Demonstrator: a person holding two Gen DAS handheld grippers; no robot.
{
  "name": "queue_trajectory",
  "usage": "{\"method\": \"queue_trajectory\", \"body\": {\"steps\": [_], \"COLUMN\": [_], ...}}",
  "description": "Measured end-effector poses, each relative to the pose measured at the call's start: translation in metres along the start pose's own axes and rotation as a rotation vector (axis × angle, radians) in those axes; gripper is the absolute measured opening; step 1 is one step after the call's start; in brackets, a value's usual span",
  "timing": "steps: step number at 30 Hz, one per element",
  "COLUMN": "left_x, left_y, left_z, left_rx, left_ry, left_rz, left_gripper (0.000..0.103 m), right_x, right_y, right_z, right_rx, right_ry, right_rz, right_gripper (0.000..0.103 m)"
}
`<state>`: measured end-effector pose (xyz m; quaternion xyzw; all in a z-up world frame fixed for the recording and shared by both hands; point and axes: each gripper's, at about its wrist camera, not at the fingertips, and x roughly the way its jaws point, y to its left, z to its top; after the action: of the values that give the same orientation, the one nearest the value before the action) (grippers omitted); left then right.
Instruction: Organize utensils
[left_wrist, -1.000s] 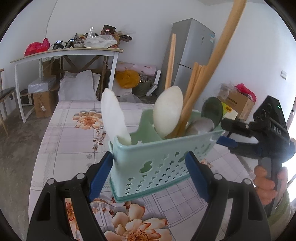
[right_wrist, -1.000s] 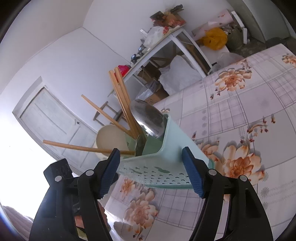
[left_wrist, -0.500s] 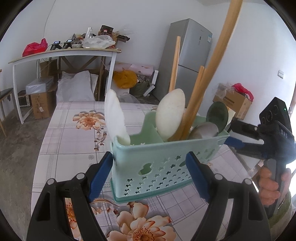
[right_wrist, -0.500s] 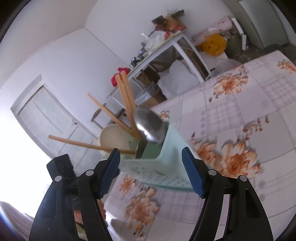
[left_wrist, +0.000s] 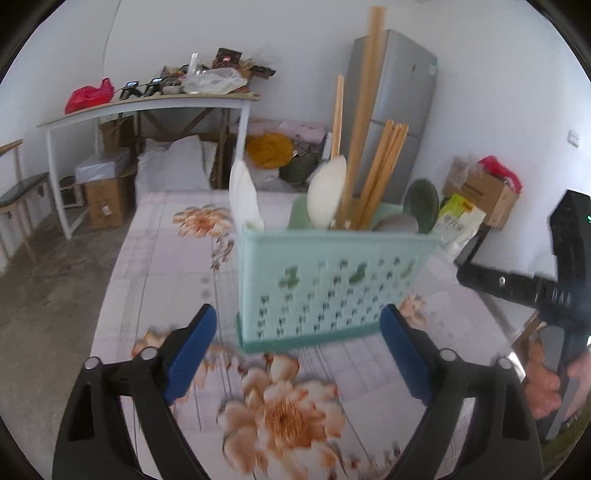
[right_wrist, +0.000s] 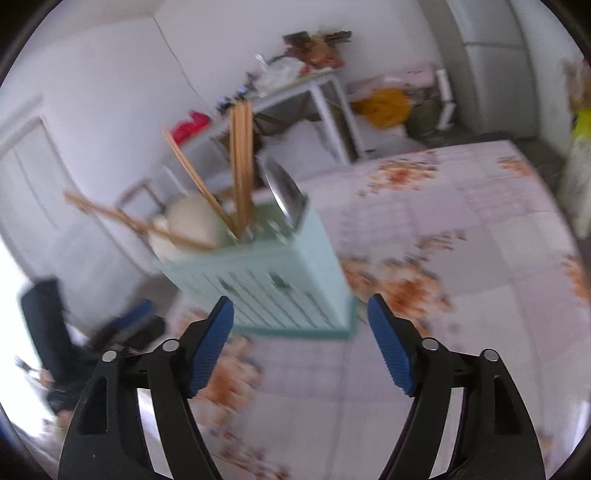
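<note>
A mint-green perforated utensil basket (left_wrist: 332, 284) stands upright on the floral tablecloth (left_wrist: 280, 410). It holds wooden chopsticks (left_wrist: 380, 177), a thick wooden handle (left_wrist: 365, 110), white spoons (left_wrist: 327, 192), a dark green spoon (left_wrist: 421, 203) and a metal spoon (right_wrist: 284, 192). My left gripper (left_wrist: 297, 354) is open, just short of the basket, touching nothing. My right gripper (right_wrist: 301, 339) is open in front of the basket (right_wrist: 266, 280), also apart from it. The right gripper's body shows at the right of the left wrist view (left_wrist: 554, 291).
Beyond the table stand a white desk (left_wrist: 147, 107) with clutter, cardboard boxes (left_wrist: 107, 199), a grey fridge (left_wrist: 402, 107) and a box with bags (left_wrist: 480, 195). The table's left edge drops to a concrete floor (left_wrist: 48, 295).
Both grippers have drawn back from the basket, which now stands upright on the table; earlier it sat tilted between the left gripper's pads. The right view is motion-blurred.
</note>
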<state>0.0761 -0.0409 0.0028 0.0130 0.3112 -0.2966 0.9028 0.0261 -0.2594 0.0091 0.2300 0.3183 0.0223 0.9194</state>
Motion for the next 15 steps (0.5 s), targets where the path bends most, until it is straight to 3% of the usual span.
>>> {"method": "queue_trajectory", "body": {"steps": [6, 15], "left_x": [-0.009, -0.031], "left_y": [-0.022, -0.022], "left_z": [-0.017, -0.017], "left_rx": [0.041, 0.014], "left_ry": [0.026, -0.013], "left_rz": [0.135, 0.326], "left_gripper": [0.097, 0.097], "right_x": [-0.004, -0.014], "right_y": [0.013, 0.03], "right_z": [-0.041, -0.06], "right_rx": [-0.042, -0.115], "right_ry": [0.041, -0.002], "right_rz": [-0.275, -0.425], "right_gripper": [0.086, 0.095]}}
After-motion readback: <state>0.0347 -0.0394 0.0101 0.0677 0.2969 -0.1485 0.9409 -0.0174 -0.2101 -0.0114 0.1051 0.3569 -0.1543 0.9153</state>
